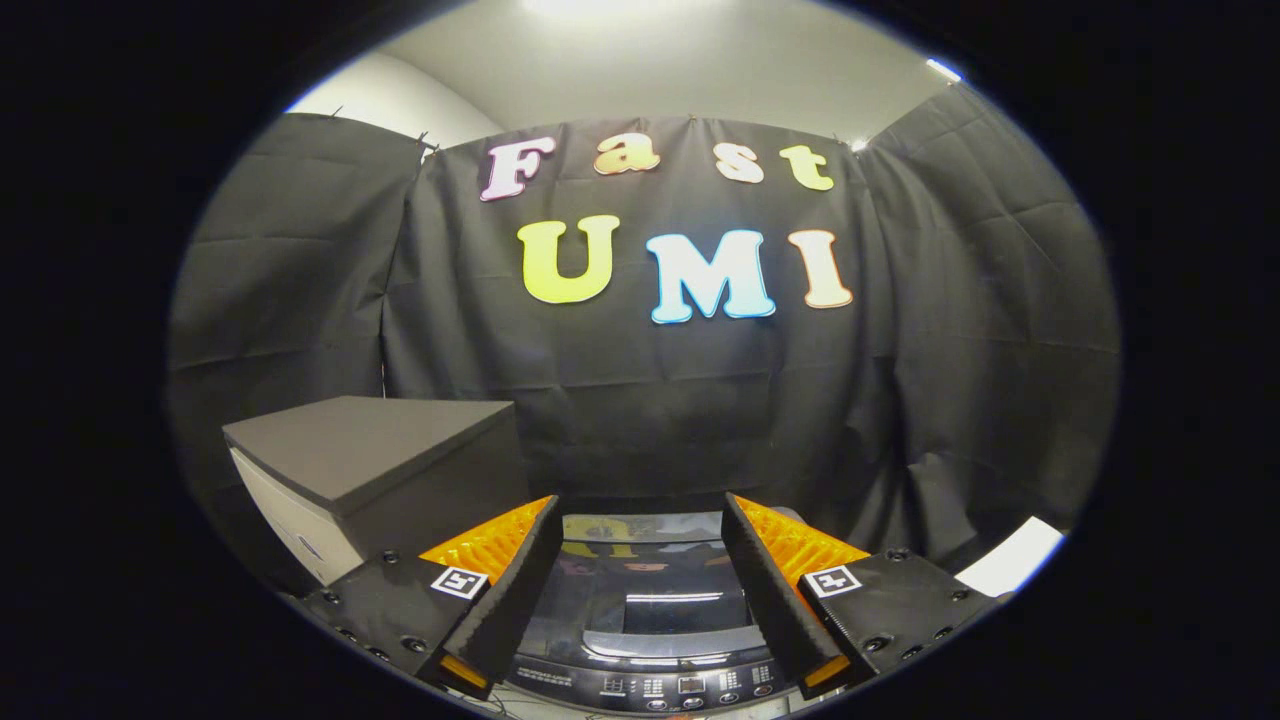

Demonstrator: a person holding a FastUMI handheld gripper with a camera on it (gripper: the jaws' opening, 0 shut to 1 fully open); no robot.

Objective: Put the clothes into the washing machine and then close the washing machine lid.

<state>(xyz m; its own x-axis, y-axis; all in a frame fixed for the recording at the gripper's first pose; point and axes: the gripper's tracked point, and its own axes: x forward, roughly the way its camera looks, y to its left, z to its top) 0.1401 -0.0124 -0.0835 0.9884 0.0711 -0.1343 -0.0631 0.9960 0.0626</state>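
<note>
One washing machine (640,610) sits below and between the fingers, its glossy lid (640,575) lying flat and closed. No clothes are visible. The gripper (640,640) hangs released, holding nothing. This fits either laundry still waiting or everything finished. A grey box (370,450) stands beside the machine.

The gripper (640,600) is held above the washer (645,640), pointing forward and slightly down at it. Its jaws stand wide apart, holding nothing. One finger (500,600) sits over the washer's left side, the other over its right side, and both angle inward toward their far ends. Neither finger touches the washer.
</note>
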